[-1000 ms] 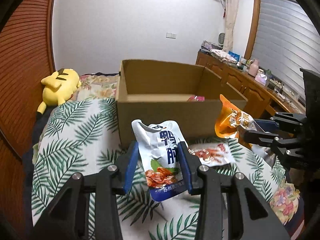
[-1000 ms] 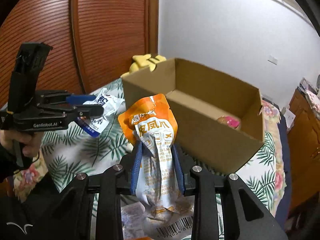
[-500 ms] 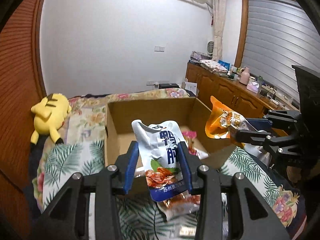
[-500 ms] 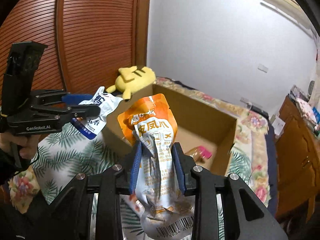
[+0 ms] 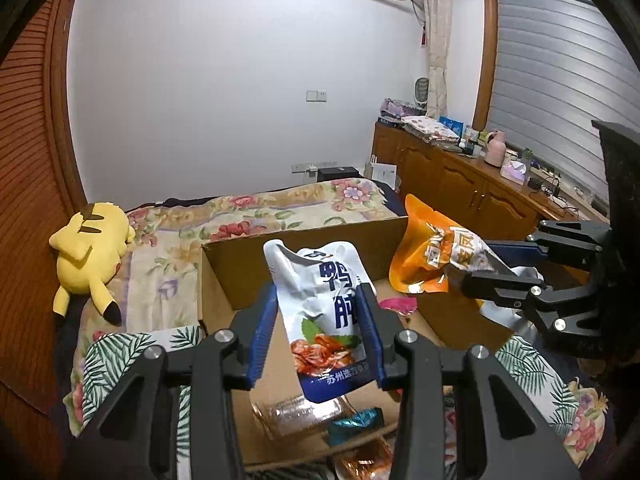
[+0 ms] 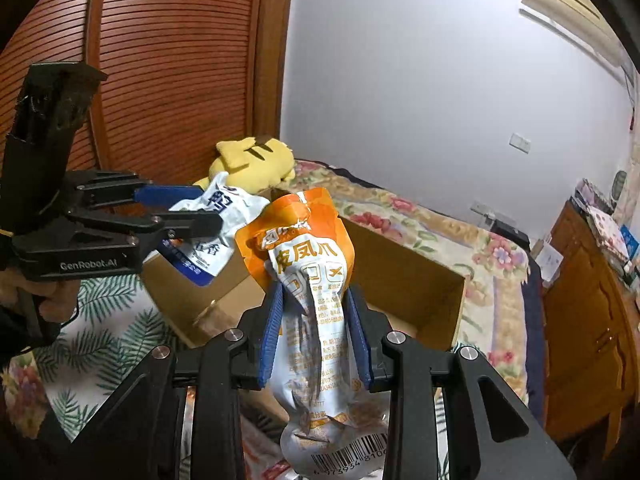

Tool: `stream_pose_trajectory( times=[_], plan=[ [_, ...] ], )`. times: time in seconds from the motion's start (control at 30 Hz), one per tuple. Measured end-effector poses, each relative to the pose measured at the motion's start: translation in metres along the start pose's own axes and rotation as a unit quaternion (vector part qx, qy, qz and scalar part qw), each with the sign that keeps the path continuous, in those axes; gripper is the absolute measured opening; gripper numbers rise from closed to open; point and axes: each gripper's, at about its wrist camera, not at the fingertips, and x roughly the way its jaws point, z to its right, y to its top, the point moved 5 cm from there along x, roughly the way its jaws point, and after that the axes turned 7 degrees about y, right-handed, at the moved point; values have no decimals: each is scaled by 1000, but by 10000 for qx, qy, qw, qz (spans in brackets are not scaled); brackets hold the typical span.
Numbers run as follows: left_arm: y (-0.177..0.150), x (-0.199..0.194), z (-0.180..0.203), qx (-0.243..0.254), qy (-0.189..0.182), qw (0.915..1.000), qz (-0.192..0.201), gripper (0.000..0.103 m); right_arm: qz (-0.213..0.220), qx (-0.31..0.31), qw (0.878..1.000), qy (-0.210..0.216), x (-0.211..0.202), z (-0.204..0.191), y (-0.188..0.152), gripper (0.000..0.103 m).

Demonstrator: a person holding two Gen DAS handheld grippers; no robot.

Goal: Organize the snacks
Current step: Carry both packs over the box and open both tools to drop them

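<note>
The left gripper squeezes a white and blue snack bag between its two blue pads. The bag stands up tall between them. Right under it and just ahead is the open cardboard box. Down in the box, below the left gripper, lie a clear packet, a shiny teal candy and a pink packet.

The right gripper is clamped tight on an orange and white snack bag. The orange top sticks up past the pads and the barcode end hangs down below them. The box sits just past this gripper too, with its open inside showing.

The two grippers are side by side, near each other but not touching. A hand holds the handle of the left one.

Past the box, on the flowery bed cover, lies a yellow plush toy.
</note>
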Motion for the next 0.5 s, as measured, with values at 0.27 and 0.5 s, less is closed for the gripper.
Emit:
stream_pose_trajectory(
  times=[0.27, 0.5],
  plan=[
    [-14, 48, 7, 95, -88, 9987, -499, 39, -142, 12, 9999, -96, 36, 17, 2, 31],
    [-28, 67, 14, 253, -69, 9962, -828, 39, -470, 51, 9988, -148, 68, 22, -14, 31]
  ],
)
